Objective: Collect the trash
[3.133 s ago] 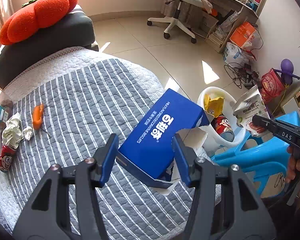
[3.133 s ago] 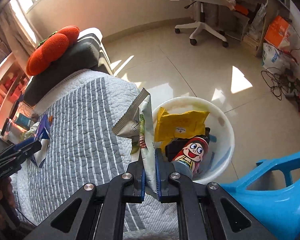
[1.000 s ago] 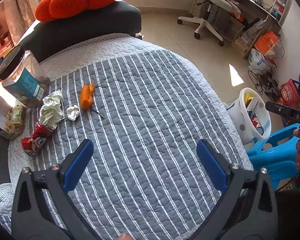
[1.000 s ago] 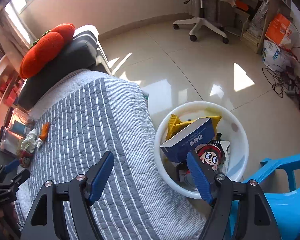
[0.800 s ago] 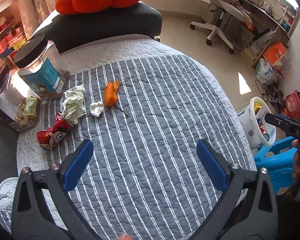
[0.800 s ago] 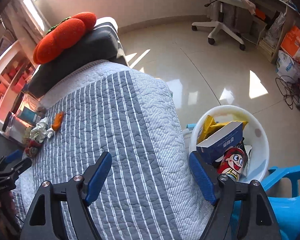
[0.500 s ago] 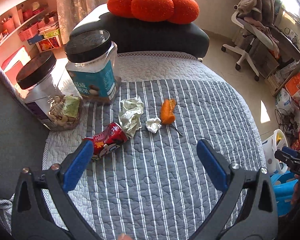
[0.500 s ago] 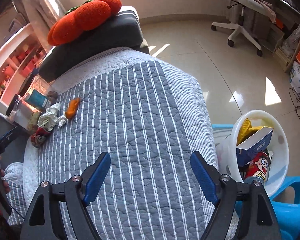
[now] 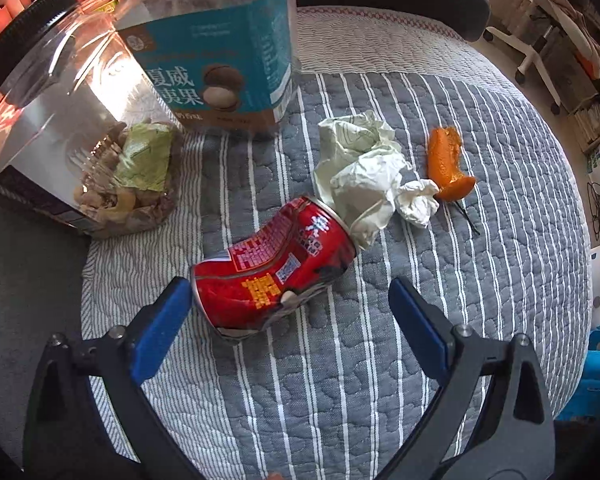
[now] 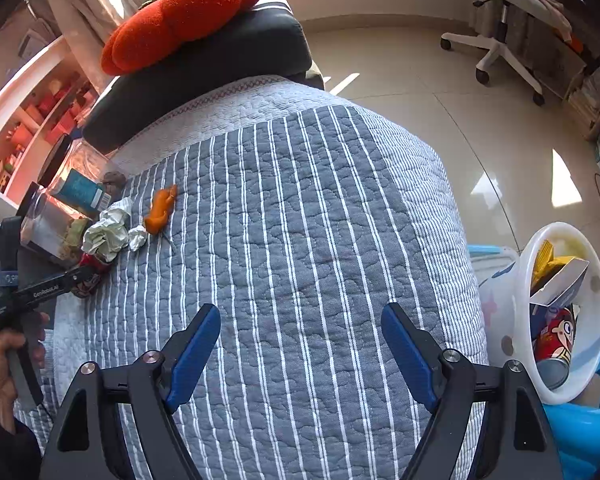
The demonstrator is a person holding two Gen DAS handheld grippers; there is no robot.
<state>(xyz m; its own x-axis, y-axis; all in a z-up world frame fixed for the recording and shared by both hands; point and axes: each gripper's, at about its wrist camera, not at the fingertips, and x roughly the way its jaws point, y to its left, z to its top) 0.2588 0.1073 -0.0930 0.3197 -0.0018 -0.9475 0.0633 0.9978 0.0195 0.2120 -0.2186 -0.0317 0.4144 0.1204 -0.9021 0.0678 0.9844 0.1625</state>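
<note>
Your left claw [image 9: 287, 300], jaws wide but closing, hangs over the dented red can [image 9: 273, 268] lying between its blue pads on the striped quilt [image 9: 380, 360], seemingly not yet touched, while your right claw [image 10: 300, 328] stands apart, empty, well away.

Striped quilt [image 9: 380, 380] under can [image 9: 273, 270], paper [image 9: 360, 168], peel [image 9: 446, 164], jars [image 9: 219, 48].

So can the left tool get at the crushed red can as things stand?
Probably yes. The left tool hovers just over the crushed red can, its jaws wide but closing, nothing between them yet. Only the crumpled paper touches the can's far end.
</note>
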